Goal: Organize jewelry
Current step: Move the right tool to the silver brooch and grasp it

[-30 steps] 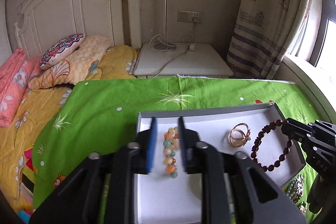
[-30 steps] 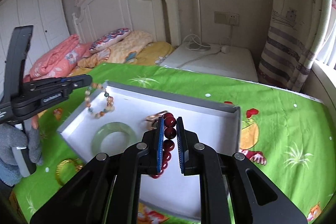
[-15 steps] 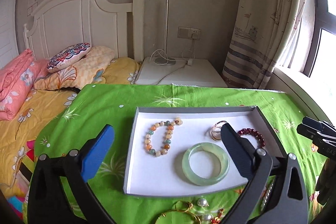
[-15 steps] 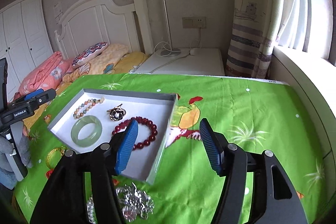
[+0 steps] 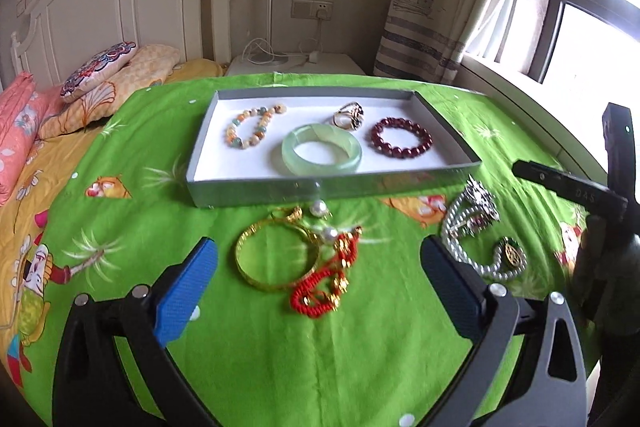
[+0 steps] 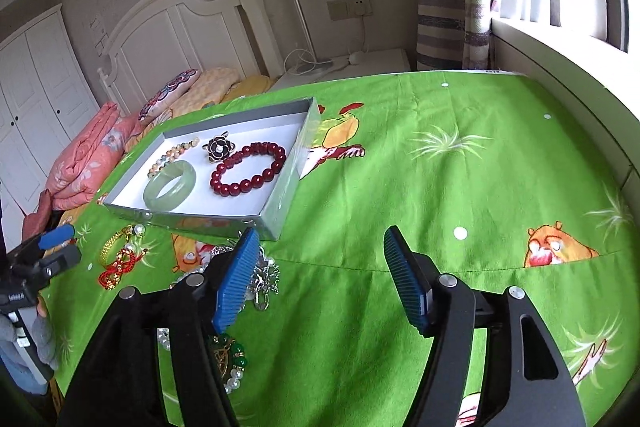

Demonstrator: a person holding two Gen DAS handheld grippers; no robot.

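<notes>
Now we see the left tongs (image 5: 316, 267) spread wide, empty, over the gold bangle (image 5: 276, 255) and red cord bracelet (image 5: 328, 279) on the green bedspread (image 5: 280, 359). Right tongs (image 6: 320, 267) are opening, nothing between them, pearl necklace (image 5: 476, 247) just beside. Grey tray (image 5: 320, 187) holds the jade bangle (image 5: 322, 155), red bead bracelet (image 5: 401, 139), pastel bead bracelet (image 5: 252, 126) and flower ring (image 6: 219, 146).
</notes>
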